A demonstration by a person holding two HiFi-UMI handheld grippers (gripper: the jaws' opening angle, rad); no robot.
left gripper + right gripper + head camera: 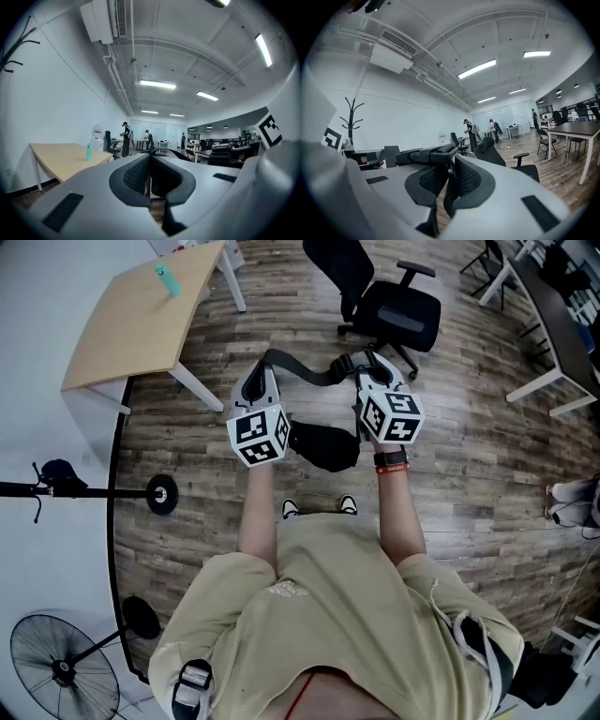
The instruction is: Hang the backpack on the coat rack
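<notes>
— where's the backpack (323, 446)?
— off the floor (469, 465), hanging between the two grippers just in front of the person's shoes. its strap (300, 369) runs across from one gripper to the other.
— left gripper (258, 381)?
— jaws nearly together, pinching a thin part of the strap.
— right gripper (375, 371)?
— same: jaws closed down on the strap's padded part, which sticks out to the left in the right gripper view.
— and the coat rack (94, 489)?
— by the white wall, well off to the person's left, apart from the bag.
</notes>
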